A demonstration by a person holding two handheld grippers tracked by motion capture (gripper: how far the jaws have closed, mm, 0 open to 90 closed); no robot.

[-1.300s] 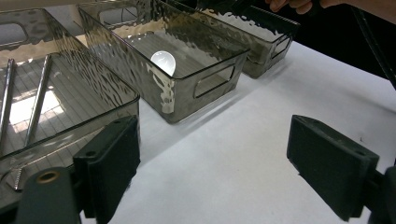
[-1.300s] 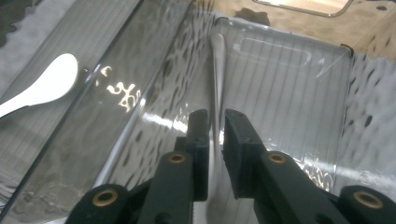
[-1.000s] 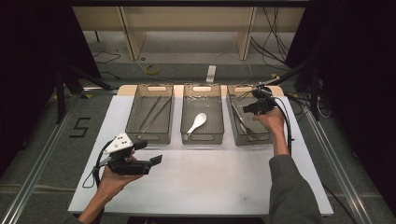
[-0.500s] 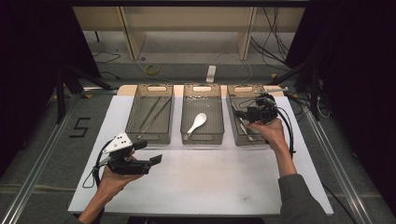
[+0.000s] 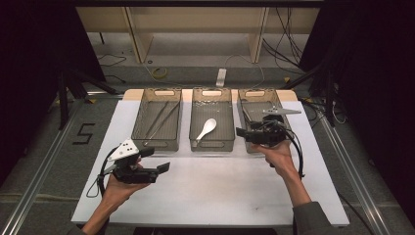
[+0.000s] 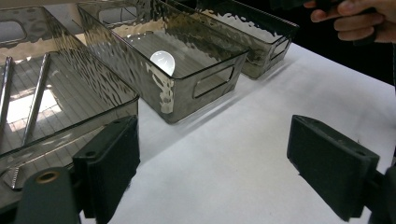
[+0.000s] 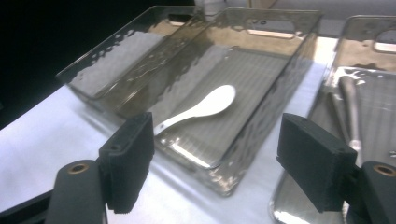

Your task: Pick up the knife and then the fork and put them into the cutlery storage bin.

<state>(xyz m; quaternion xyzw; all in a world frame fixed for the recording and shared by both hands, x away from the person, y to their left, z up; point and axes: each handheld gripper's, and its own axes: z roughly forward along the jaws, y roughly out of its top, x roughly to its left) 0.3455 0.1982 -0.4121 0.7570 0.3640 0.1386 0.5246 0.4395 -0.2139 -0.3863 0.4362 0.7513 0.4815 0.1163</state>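
The white spoon [image 5: 206, 130] lies alone in the middle bin [image 5: 211, 147], bowl toward the far end and handle slanting toward the near left corner, flat on the ribbed floor. In the right gripper view it sits straight ahead between the two black jaws, so it looks to be the thing this hand is lining up on. The three smoky clear bins stand side by side at the far part of the white tabletop [image 5: 215, 196], probably one for each kind of utensil: the left bin [image 5: 143, 143] holds long metal tongs [image 5: 160, 120], and the right bin [image 5: 247, 105] holds something metal that I cannot make out clearly.

The right gripper [image 7: 215, 163] has just been opening its jaws; they stand wide apart with nothing between them, released. The right hand [image 5: 278, 152] carries it level over the near end of the right bin, jaws pointing left across to the middle bin, the forearm coming in from the lower right with the cable looping beside the wrist.

The left gripper [image 6: 212, 168] is also released, its jaws wide with only bare tabletop between them. The left hand [image 5: 122, 182] cradles it from beneath, low over the tabletop in front of the left bin, jaws aimed to the right, well apart from the spoon, as if waiting
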